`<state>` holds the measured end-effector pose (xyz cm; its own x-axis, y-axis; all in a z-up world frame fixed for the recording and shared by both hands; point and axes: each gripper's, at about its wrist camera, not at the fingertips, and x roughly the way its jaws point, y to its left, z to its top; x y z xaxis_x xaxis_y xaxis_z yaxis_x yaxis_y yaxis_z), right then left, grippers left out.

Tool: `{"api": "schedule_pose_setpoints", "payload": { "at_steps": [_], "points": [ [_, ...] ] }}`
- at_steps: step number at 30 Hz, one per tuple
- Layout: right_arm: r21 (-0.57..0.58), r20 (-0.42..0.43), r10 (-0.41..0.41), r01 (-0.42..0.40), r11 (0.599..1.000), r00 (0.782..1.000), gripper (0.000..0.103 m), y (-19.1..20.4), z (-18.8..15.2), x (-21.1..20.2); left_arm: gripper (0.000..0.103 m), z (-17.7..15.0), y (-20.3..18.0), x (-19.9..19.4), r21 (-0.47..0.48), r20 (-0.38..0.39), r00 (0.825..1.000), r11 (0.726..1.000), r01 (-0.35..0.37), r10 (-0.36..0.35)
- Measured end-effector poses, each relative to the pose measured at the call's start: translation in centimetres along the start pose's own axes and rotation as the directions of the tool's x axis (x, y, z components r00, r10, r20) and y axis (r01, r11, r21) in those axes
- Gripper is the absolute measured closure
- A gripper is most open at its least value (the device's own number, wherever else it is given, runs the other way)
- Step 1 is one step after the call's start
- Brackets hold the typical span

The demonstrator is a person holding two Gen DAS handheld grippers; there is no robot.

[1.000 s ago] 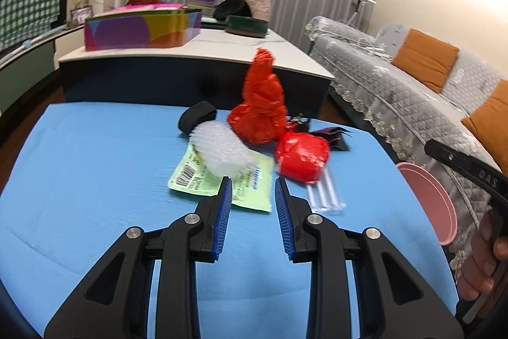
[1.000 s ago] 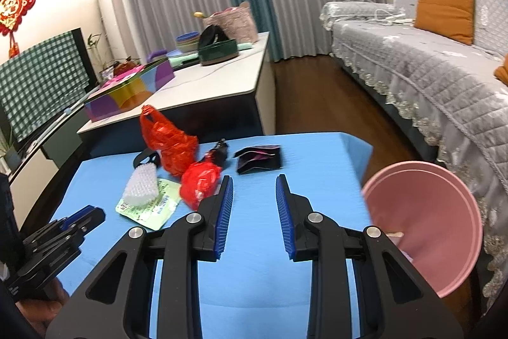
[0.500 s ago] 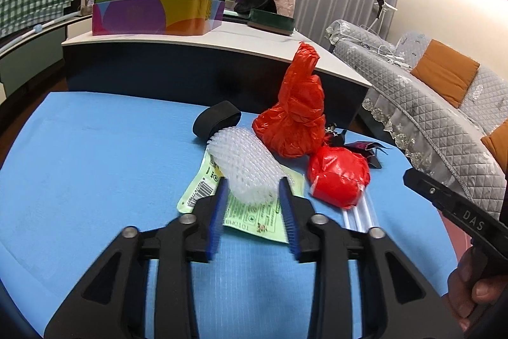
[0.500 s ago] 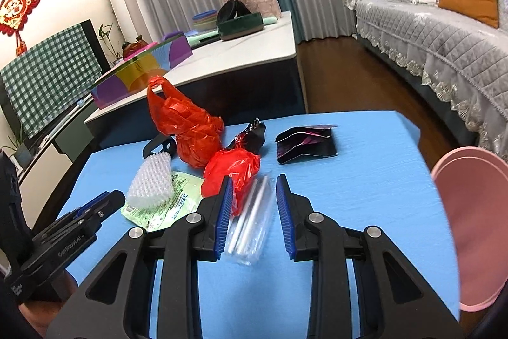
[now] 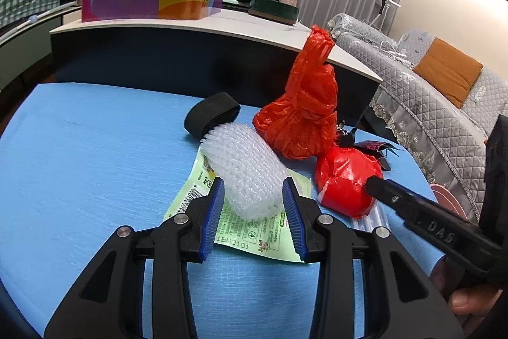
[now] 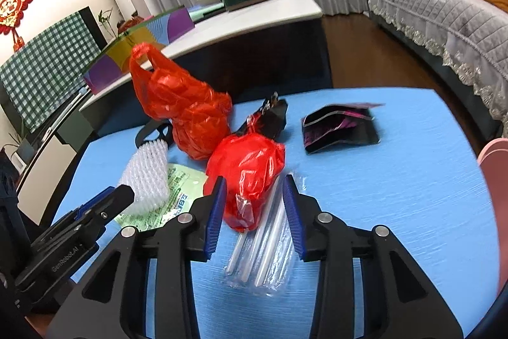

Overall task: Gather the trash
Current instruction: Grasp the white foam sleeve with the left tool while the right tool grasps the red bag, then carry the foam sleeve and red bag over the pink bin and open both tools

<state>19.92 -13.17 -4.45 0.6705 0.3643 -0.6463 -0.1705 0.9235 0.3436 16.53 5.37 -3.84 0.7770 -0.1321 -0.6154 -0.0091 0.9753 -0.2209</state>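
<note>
- My bench (image 5: 79,173), its top covered in blue, carries all the trash in a cluster toward its far middle; the near edge is bare.
- The pink round plastic bin (image 6: 495,167) stands off the right edge of the bench. I see only its rim, so I cannot tell what is in it.
- The tall knotted red plastic bag (image 5: 301,119) stands at the back of the cluster; whatever it holds is hidden.
- The white knobbly bubble-wrap roll (image 5: 244,167) lies on a pale green printed wrapper (image 5: 254,231). Its long axis runs straight away from my left claw (image 5: 252,216), and its near end sits between the jaws. The jaws are half open with a gap either side, so nothing is gripped. The left claw is plainly the nearer one here.
- The smaller balled red plastic bag (image 6: 247,170) sits dead ahead of my right claw (image 6: 254,213), near end between the jaws. They have just been opening, and the pads do not press on it.
- The clear packet of plastic straws (image 6: 260,247) lies beneath that claw, lengthwise along it.
- My judgement: both claws need only close.
</note>
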Motion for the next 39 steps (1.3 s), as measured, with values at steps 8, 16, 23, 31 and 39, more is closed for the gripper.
{"api": "schedule_pose_setpoints", "payload": {
  "at_steps": [8, 16, 23, 31, 39],
  "points": [
    [-0.026, 0.025, 0.024, -0.024, 0.999, 0.999, 0.082, 0.6, -0.1, -0.7, 0.089, -0.2, -0.3, 0.1, 0.012, -0.022, 1.0, 1.0, -0.009, 0.009],
    [-0.072, 0.071, 0.038, -0.033, 0.997, 0.997, 0.091, 1.7, 0.0, -3.3, 0.092, 0.0, -0.5, -1.7, 0.024, 0.01, 1.0, 0.999, -0.029, 0.029],
    [-0.085, 0.105, 0.016, -0.007, 0.996, 0.994, 0.092, 1.8, -0.5, -6.0, 0.092, -0.2, -0.8, -3.2, 0.033, 0.021, 1.0, 0.999, -0.021, 0.02],
    [-0.093, 0.167, 0.016, 0.0, 0.996, 0.986, 0.092, 2.0, -0.5, -10.1, 0.092, -0.2, -1.9, -5.4, 0.061, 0.048, 0.999, 0.998, -0.011, 0.008],
    [-0.087, 0.218, -0.008, 0.027, 0.996, 0.976, 0.092, 1.1, -0.6, -14.1, 0.092, -0.3, -3.7, -7.8, 0.099, 0.076, 0.997, 0.995, 0.006, -0.013]
  ]
}}
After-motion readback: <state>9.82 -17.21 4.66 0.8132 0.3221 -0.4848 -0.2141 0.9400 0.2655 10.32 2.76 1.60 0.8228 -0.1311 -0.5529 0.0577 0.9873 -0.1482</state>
